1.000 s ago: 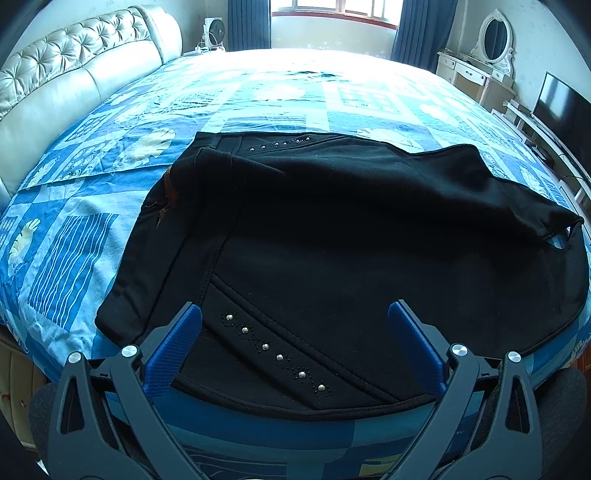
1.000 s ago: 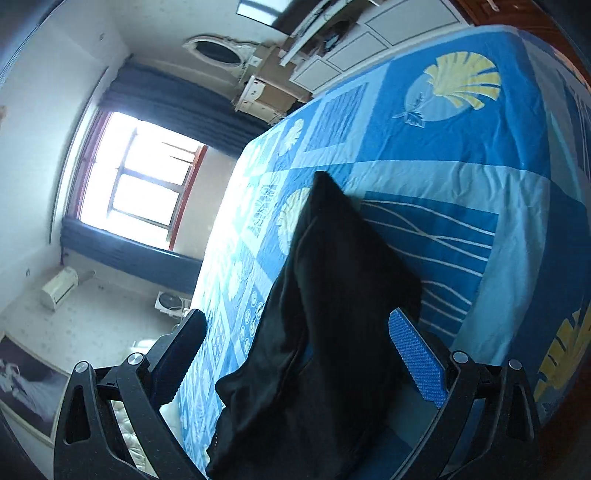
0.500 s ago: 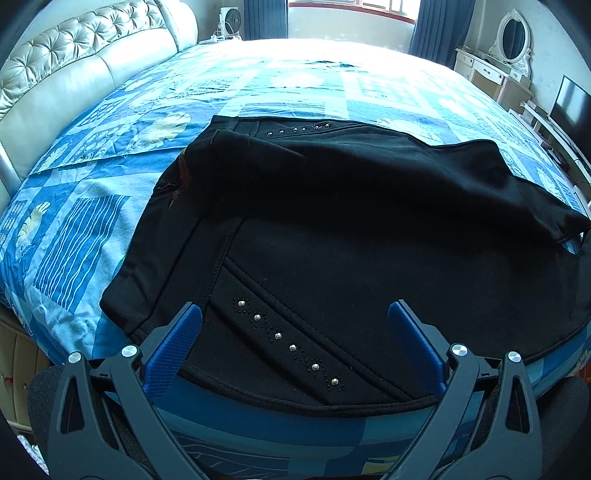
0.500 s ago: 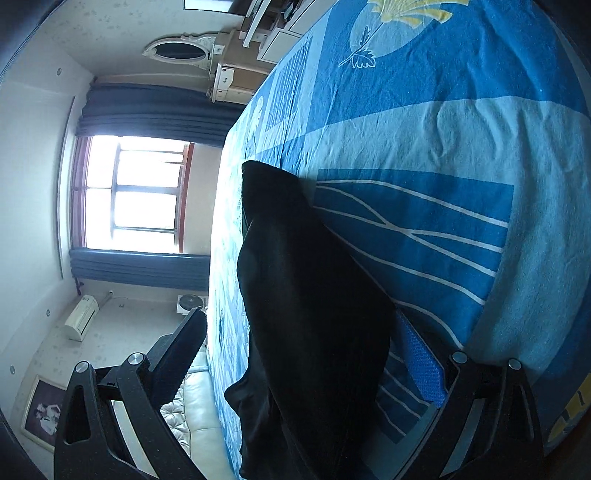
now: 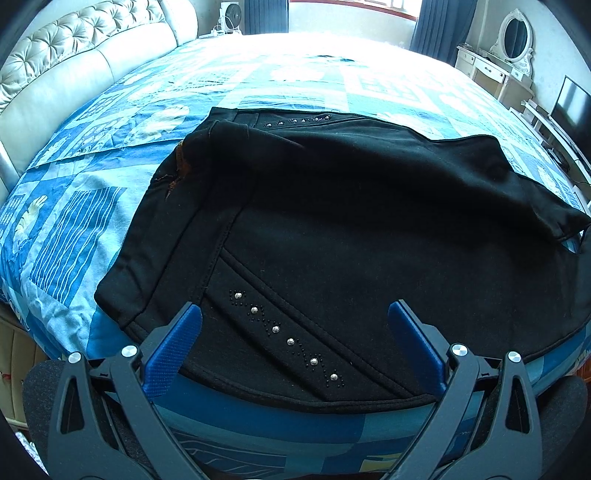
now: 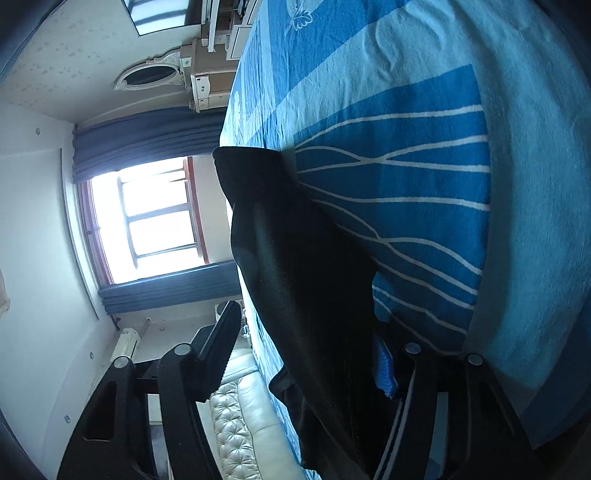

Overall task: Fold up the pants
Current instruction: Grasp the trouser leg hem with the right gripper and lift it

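Observation:
Black pants [image 5: 332,229] with silver studs lie folded across the blue patterned bed [image 5: 92,206], waistband toward the near edge. My left gripper [image 5: 295,317] is open just above the studded hem at the near edge, touching nothing. In the right wrist view the camera is rolled sideways. My right gripper [image 6: 306,343] is open with the end of the pants [image 6: 295,266] between its fingers; the blue pad [image 6: 384,373] lies under the cloth against the bedspread [image 6: 424,184], the other finger [image 6: 218,350] is above it and apart.
A tufted cream headboard [image 5: 74,62] runs along the left side. A white dresser with an oval mirror [image 5: 513,33] and a TV [image 5: 569,110] stand at the right. A window with blue curtains [image 6: 147,210] is beyond the bed.
My left gripper has eased forward and lower toward the pants. My right gripper has rolled sideways and slid in so one finger goes under the pants end.

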